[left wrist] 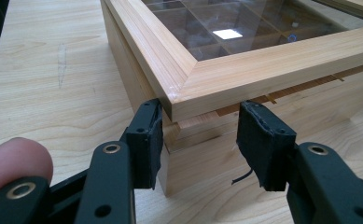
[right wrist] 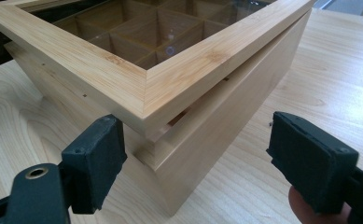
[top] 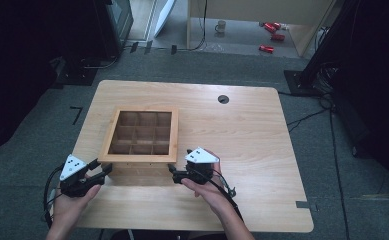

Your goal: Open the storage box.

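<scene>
A wooden box [top: 140,158] with a glass-paned lid over a grid of compartments stands on the table, near its left front. The lid's near edge sits slightly raised, with a thin gap over the base [right wrist: 226,116]. My left gripper [top: 106,170] is at the box's near left corner. In the left gripper view the left gripper [left wrist: 200,140] straddles that corner [left wrist: 184,100], one pad [left wrist: 146,140] against its side, and is shut on it. My right gripper [top: 173,172] is at the near right corner. The right gripper [right wrist: 202,158] stands open around it, pads clear of the wood.
The light wooden table [top: 242,130] has a round cable hole [top: 223,99] at the back. Its front edge lies just behind both hands. On the floor beyond stand a mug [top: 221,26] and red cans [top: 272,35]. Dark equipment lines both sides.
</scene>
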